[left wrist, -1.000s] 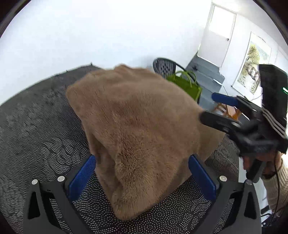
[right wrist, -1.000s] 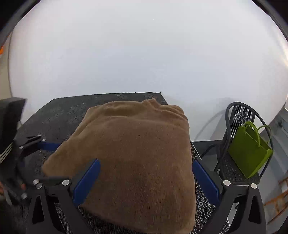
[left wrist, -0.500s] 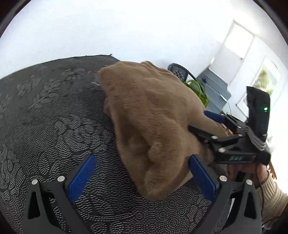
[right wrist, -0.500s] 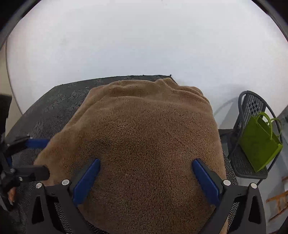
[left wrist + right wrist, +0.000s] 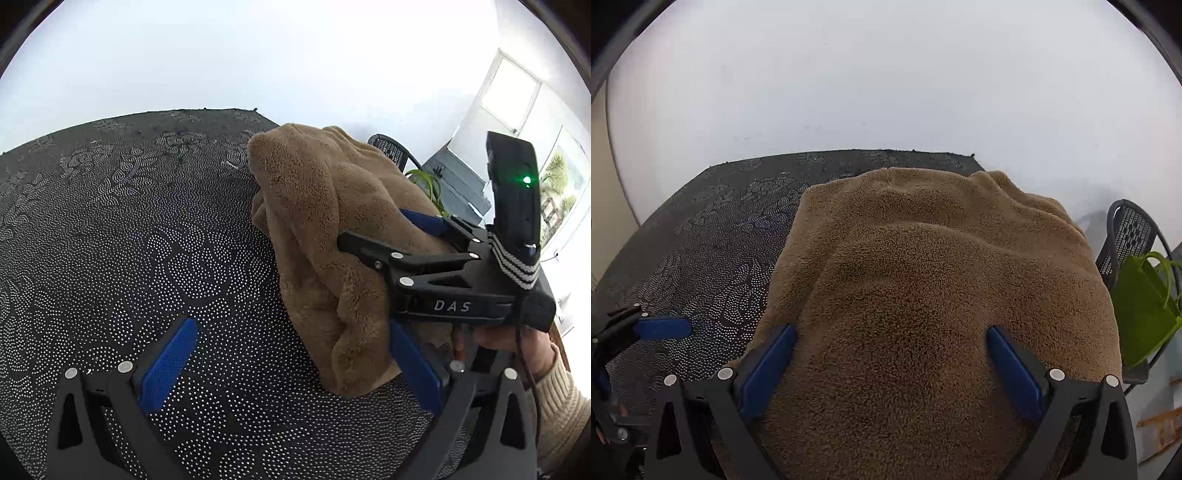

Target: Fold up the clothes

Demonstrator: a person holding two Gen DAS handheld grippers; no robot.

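Resting bunched on the right part of the dark dotted surface [image 5: 122, 236], the brown fleece garment [image 5: 325, 236] lies under the right tool [image 5: 892, 363], whose blue pads are spread wide over the pile with nothing pinched between them. The left tool [image 5: 291, 365] is likewise agape, its right pad just beside the near end of the fleece. A good fold probably calls for each tool to close on one single edge layer, not the whole thick bundle.
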